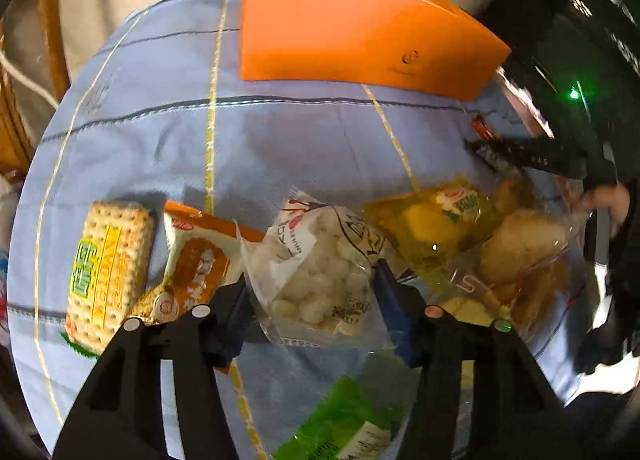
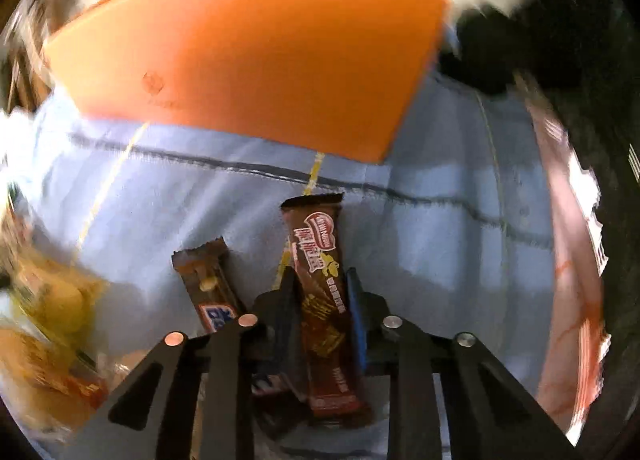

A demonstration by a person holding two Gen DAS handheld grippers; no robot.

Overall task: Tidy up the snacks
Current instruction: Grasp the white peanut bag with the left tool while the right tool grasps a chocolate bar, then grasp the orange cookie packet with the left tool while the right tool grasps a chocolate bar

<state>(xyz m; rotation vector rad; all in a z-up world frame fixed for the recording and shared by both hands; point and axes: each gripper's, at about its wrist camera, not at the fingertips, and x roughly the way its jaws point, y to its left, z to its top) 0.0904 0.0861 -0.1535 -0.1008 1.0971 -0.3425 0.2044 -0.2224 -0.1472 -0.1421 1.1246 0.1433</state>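
Observation:
My left gripper [image 1: 312, 280] is shut on a clear bag of white puffed balls [image 1: 320, 264] above the blue checked tablecloth [image 1: 160, 131]. My right gripper [image 2: 320, 284] is shut on a brown Nestle wafer bar [image 2: 324, 292]; the gripper also shows in the left wrist view [image 1: 492, 155] at the right. An orange box [image 1: 352, 27] stands at the back; it also shows in the right wrist view [image 2: 260, 55]. A cracker pack [image 1: 108, 272], an orange-and-white packet [image 1: 196, 260], a yellow packet [image 1: 436, 219] and a clear bag of bread [image 1: 524, 244] lie on the cloth.
A green packet [image 1: 344, 424] lies near the front edge. A second brown chocolate bar [image 2: 208, 284] lies left of the right gripper. A pink-white packet [image 2: 572, 260] lies at the right. Wooden furniture [image 1: 52, 19] stands beyond the table's left edge.

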